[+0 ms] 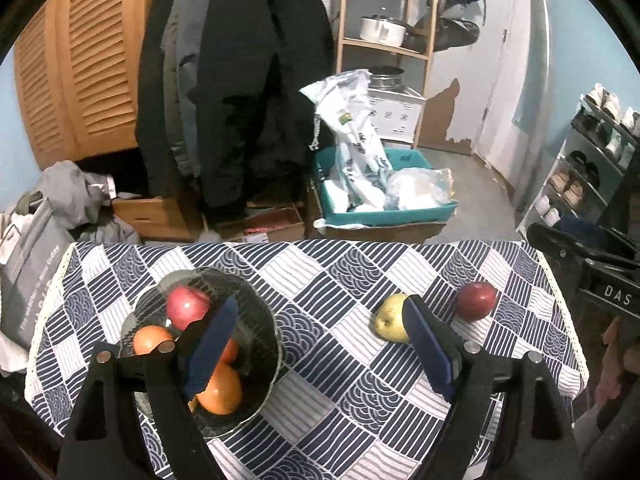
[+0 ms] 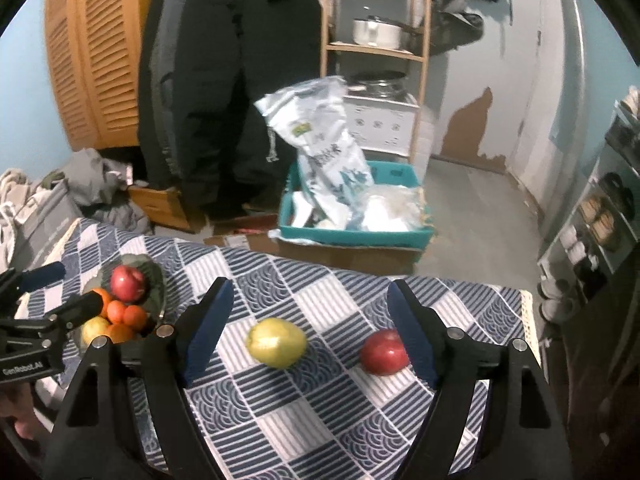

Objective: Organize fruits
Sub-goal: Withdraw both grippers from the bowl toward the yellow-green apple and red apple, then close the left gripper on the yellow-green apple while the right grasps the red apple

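— Where's the fruit?
— I see a yellow apple (image 2: 276, 342) and red apple (image 2: 384, 352) loose on the tablecloth (image 2: 280, 420); the rest fills the glass bowl (image 1: 260, 380).
— Claws?
— My left gripper (image 1: 320, 344) and right gripper (image 2: 310, 330) both gape, empty.

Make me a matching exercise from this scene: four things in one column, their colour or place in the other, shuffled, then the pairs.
1. glass bowl
2. loose apple near the table's right edge
3. loose pear-like fruit
4. plastic crate on the floor

a. yellow-green, on the patterned cloth
b. teal, holding bags
c. red, outside the bowl
d. holds oranges and a red apple

Pairs: 1-d, 2-c, 3-a, 4-b
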